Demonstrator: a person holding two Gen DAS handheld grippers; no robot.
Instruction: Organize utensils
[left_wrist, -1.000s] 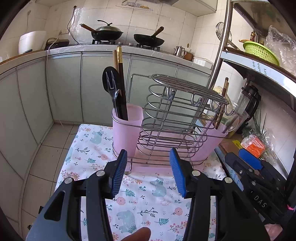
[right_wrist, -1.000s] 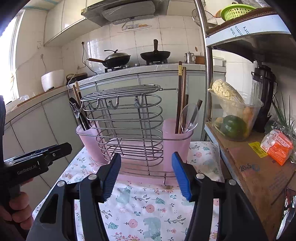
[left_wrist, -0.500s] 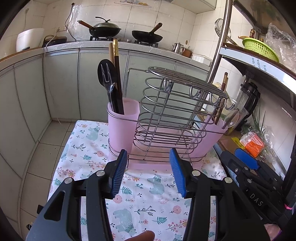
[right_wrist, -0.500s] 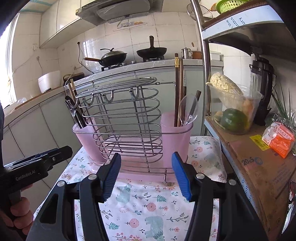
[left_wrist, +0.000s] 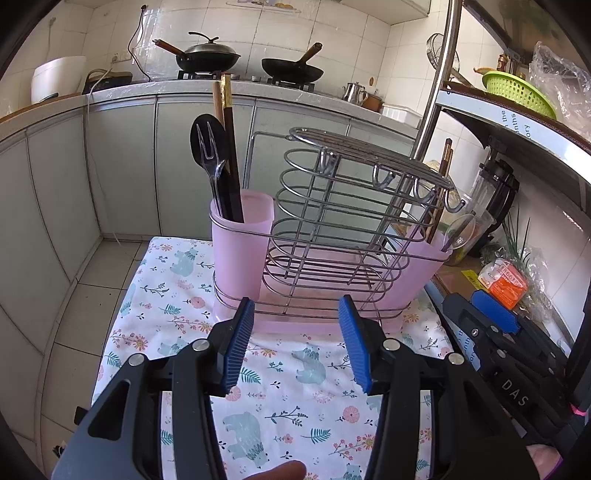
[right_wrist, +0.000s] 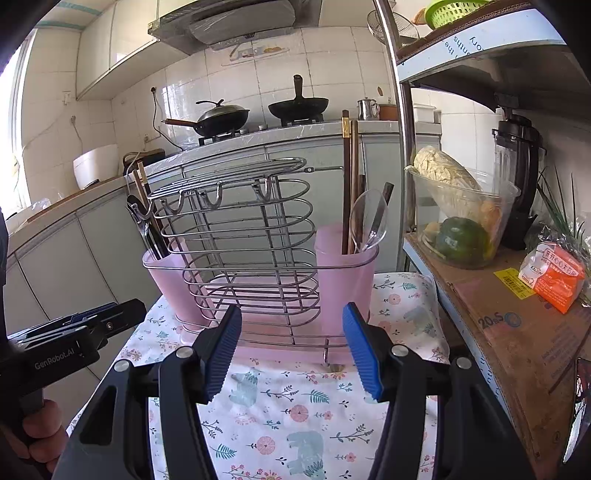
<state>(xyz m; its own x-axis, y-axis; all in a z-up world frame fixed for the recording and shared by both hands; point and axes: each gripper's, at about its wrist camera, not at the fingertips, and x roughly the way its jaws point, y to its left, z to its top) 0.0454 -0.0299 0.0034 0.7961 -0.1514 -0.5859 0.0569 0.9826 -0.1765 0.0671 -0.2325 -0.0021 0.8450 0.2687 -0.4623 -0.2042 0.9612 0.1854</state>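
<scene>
**Both tongs released in front of the utensil rack**

While the left gripper (left_wrist: 297, 338) hangs over the floral cloth (left_wrist: 173, 291) with its blue pads spread apart and nothing between them, the right gripper (right_wrist: 291, 345) sits in the same released state, its pads equally wide and empty. Both point at the wire rack (left_wrist: 343, 221), which stands upright on the cloth just beyond the fingertips, resting on a pink drip tray (left_wrist: 295, 326).

A pink cup is held at each end of the rack. The left cup (left_wrist: 240, 243) carries a black spoon (left_wrist: 207, 136), a clear plastic fork (left_wrist: 212, 166) lying against it, and a pair of chopsticks (left_wrist: 225, 122) standing tallest. The right cup (right_wrist: 345, 277) holds dark chopsticks (right_wrist: 347, 177) and a clear spoon (right_wrist: 369, 221) with its bowl up. The middle section of the rack holds no utensils.

From the right wrist view, the left gripper's black body shows at the lower left, gripped by a hand (right_wrist: 40, 432). Beside the cloth, a cardboard-lined shelf (right_wrist: 517, 332) bears a clear bowl of vegetables (right_wrist: 461, 221), an orange packet (right_wrist: 554, 275) and a blender (right_wrist: 519, 177). Two woks (left_wrist: 207, 57) sit on the stove behind.
</scene>
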